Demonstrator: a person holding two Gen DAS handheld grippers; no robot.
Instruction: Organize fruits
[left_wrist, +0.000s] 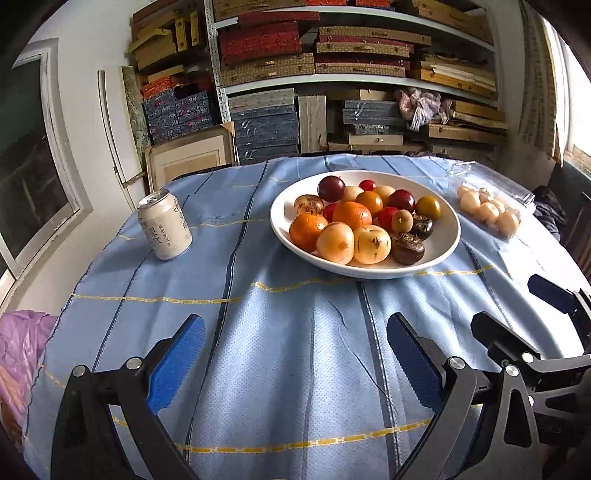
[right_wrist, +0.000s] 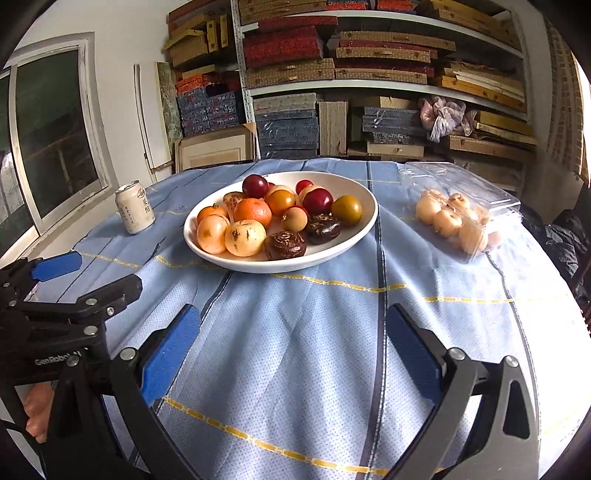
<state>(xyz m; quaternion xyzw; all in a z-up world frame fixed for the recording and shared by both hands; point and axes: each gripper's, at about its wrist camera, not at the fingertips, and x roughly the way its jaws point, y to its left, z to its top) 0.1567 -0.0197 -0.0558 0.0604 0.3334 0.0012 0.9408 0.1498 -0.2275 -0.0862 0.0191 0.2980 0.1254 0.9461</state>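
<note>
A white bowl (left_wrist: 288, 206) (right_wrist: 364, 221) sits mid-table, heaped with mixed fruit: oranges (left_wrist: 351, 214) (right_wrist: 252, 210), pale yellow fruits (left_wrist: 371, 243) (right_wrist: 245, 237), dark red plums (left_wrist: 331, 187) (right_wrist: 317, 200) and dark wrinkled fruits (left_wrist: 407, 248) (right_wrist: 285, 244). A clear plastic clamshell box (left_wrist: 491, 210) (right_wrist: 461, 218) to its right holds several pale fruits. My left gripper (left_wrist: 295, 350) is open and empty, low over the cloth in front of the bowl. My right gripper (right_wrist: 291, 343) is open and empty, beside it on the right.
A white drink can (left_wrist: 165, 224) (right_wrist: 134, 208) stands left of the bowl. The table has a blue striped cloth (left_wrist: 280, 332) (right_wrist: 295, 314). A pink plastic bag (left_wrist: 18, 343) lies at the table's left edge. Shelves stacked with boxes (left_wrist: 332, 74) fill the back wall.
</note>
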